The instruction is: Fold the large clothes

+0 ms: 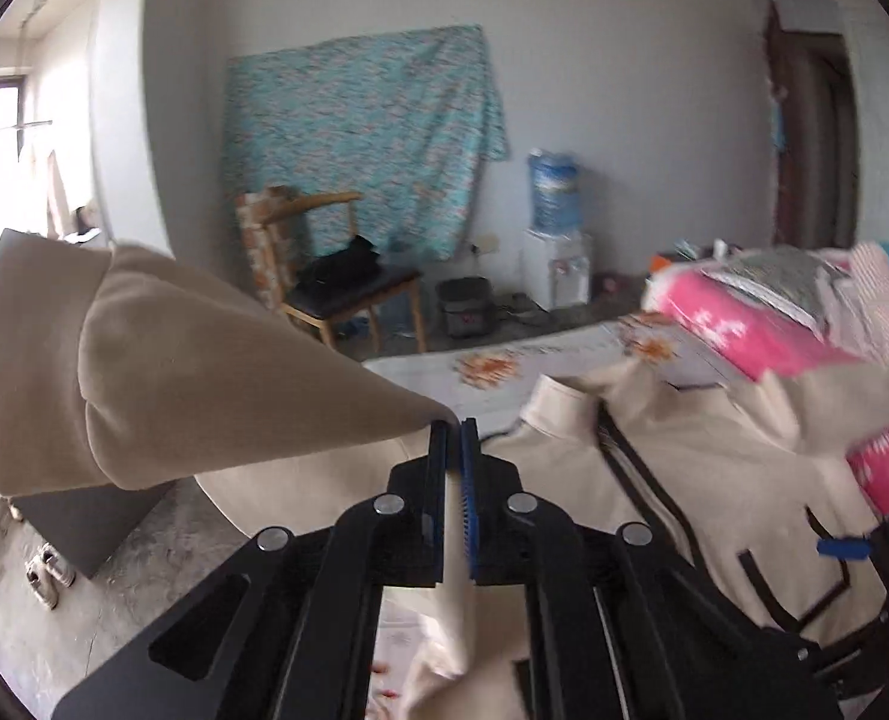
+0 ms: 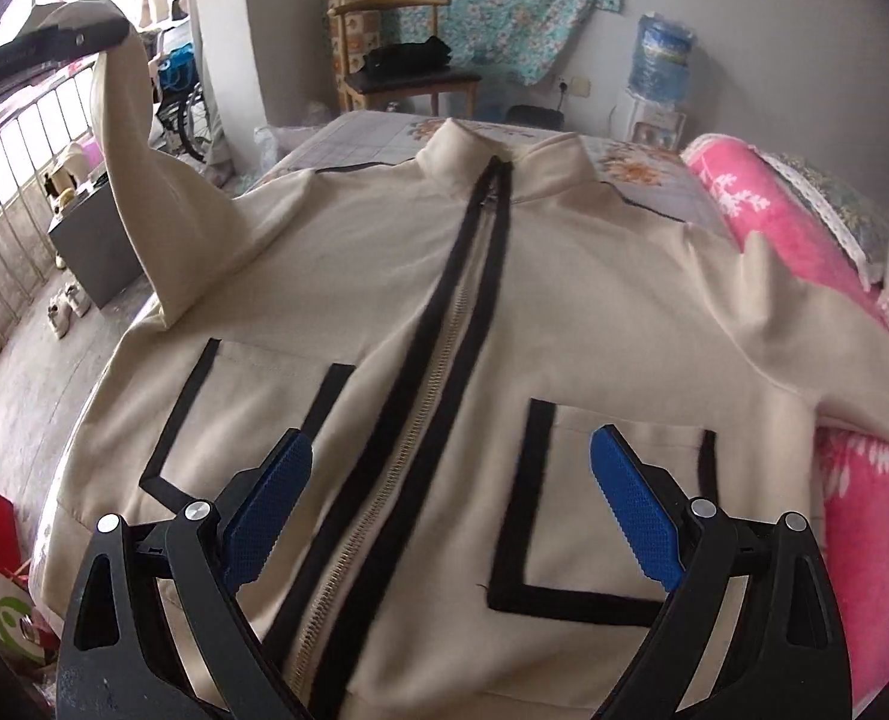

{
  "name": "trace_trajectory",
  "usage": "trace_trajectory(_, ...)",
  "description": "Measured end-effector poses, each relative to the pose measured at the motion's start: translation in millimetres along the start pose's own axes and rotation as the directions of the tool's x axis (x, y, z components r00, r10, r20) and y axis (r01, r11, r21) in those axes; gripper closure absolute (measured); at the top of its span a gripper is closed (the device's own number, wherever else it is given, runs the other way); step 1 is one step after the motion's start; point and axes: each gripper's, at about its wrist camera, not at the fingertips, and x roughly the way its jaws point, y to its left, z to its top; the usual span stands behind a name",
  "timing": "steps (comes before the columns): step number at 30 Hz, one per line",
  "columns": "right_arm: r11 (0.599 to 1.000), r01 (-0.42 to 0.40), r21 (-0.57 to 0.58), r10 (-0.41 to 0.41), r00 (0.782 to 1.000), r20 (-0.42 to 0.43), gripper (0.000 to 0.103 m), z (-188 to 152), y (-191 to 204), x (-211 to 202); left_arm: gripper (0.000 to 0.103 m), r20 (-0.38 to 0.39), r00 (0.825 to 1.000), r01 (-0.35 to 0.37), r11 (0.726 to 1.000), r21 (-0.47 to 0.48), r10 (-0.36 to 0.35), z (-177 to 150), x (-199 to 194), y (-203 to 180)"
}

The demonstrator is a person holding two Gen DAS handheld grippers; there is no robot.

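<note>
Left gripper (image 1: 453,423) clamped on the cream zip-front jacket's sleeve (image 1: 162,372), lifted clear of the floral-sheeted bed (image 2: 354,132). Right gripper (image 2: 450,450) spread wide above the jacket (image 2: 384,300), touching nothing. Beyond: pink quilt (image 2: 762,222) crowding the right edge; hem cut off below.

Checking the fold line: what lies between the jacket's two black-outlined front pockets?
In the right wrist view, the zipper with black trim runs between the pockets on the cream jacket.
</note>
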Motion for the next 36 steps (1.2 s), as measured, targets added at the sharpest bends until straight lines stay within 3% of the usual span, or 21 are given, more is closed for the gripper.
trace_trajectory(3,0.998,0.037,0.050,-0.037,0.999,0.005,0.014,-9.3,-22.3,-13.3,0.093,-0.155,0.982,0.108,0.994,0.007,-0.106,-34.4,33.3,-46.9)
trace_trajectory(6,0.993,0.055,0.101,-0.054,0.998,-0.017,0.014,-24.6,-43.9,-20.6,0.064,-0.330,0.918,0.198,0.975,-0.103,-0.221,-83.5,73.9,-69.0)
trace_trajectory(8,0.989,0.054,0.138,-0.048,0.998,-0.041,0.014,-35.2,-57.7,-22.4,0.060,-0.386,0.886,0.211,0.965,-0.156,-0.257,-109.8,83.8,-72.1)
trace_trajectory(9,0.987,0.056,0.153,-0.049,0.998,-0.050,0.014,-40.9,-63.7,-24.1,0.058,-0.391,0.882,0.212,0.962,-0.171,-0.264,-121.8,78.3,-70.9)
trace_trajectory(13,0.979,0.081,0.187,-0.068,0.995,-0.073,0.014,-61.3,-84.2,-33.1,0.046,-0.349,0.880,0.244,0.936,-0.253,-0.323,-131.2,49.9,-54.5)
trace_trajectory(15,0.973,0.080,0.215,-0.065,0.995,-0.077,0.014,-68.6,-96.4,-39.0,0.043,-0.316,0.891,0.237,0.928,-0.288,-0.326,-132.8,27.1,-39.4)
trace_trajectory(18,0.960,0.090,0.266,-0.071,0.994,-0.081,0.014,-82.1,-118.6,-52.0,0.043,-0.295,0.916,0.168,0.929,-0.330,-0.270,-147.8,-12.0,-13.4)
trace_trajectory(21,0.943,0.086,0.321,-0.055,0.993,-0.107,0.016,-100.0,-141.2,-61.6,0.043,-0.321,0.927,0.066,0.929,-0.365,-0.192,-173.4,-45.4,9.8)
trace_trajectory(25,0.912,0.030,0.409,0.040,0.986,-0.162,0.030,-128.3,-160.8,-62.7,0.043,-0.414,0.901,-0.053,0.916,-0.397,-0.127,-216.1,-67.1,22.9)
trace_trajectory(29,0.883,-0.043,0.467,0.141,0.974,-0.177,0.044,-147.2,-160.1,-63.6,0.046,-0.459,0.874,-0.085,0.881,-0.465,-0.157,-247.5,-76.6,26.5)
trace_trajectory(36,0.884,-0.011,0.468,0.122,0.971,-0.208,0.059,-163.6,-155.2,-67.3,0.054,-0.449,0.888,-0.137,0.880,-0.454,-0.093,-259.6,-87.4,9.3)
